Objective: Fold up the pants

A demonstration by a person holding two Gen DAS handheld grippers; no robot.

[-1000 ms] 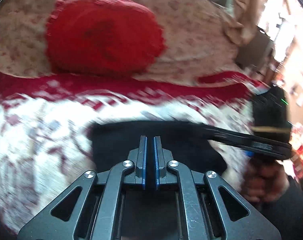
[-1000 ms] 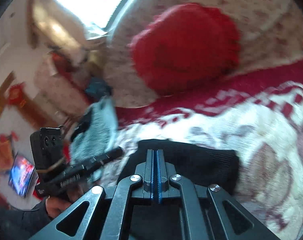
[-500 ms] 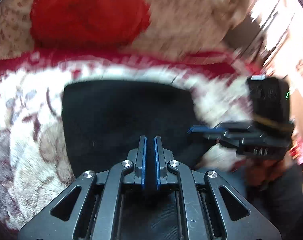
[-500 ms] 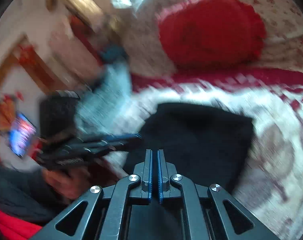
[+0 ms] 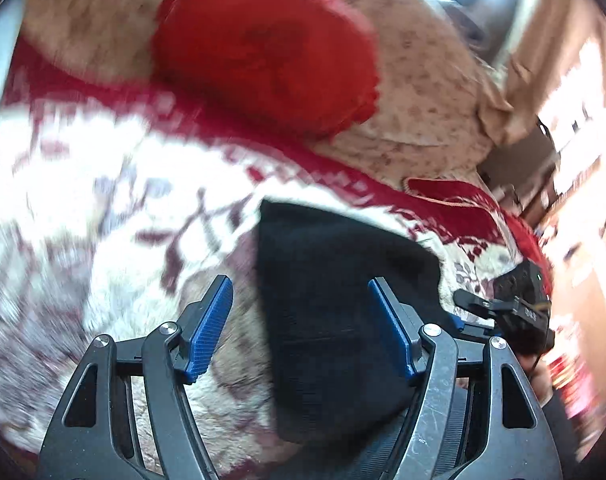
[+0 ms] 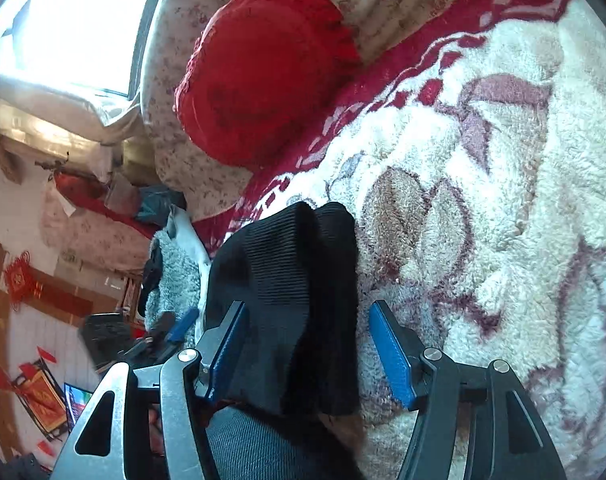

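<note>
The black ribbed pants (image 5: 335, 304) lie folded in a compact bundle on the fluffy white and maroon blanket (image 5: 103, 208). My left gripper (image 5: 303, 320) is open and hovers over the bundle's left edge, holding nothing. In the right wrist view the pants (image 6: 287, 292) lie between and ahead of the blue pads (image 6: 391, 356). My right gripper (image 6: 307, 348) is open and empty just above the bundle's near end. The right gripper also shows in the left wrist view (image 5: 515, 312), beside the bundle's right edge.
A red ruffled pillow (image 5: 263, 48) rests on a floral quilt (image 5: 415, 92) at the head of the bed; it also shows in the right wrist view (image 6: 263, 76). A grey fluffy item (image 6: 175, 276) lies at the bed's left edge. A bright window (image 6: 71, 20) is beyond.
Both grippers were shut on the black pants and have opened, letting the fabric go. The pants now lie folded on the blanket. Both cameras have swung sideways.
</note>
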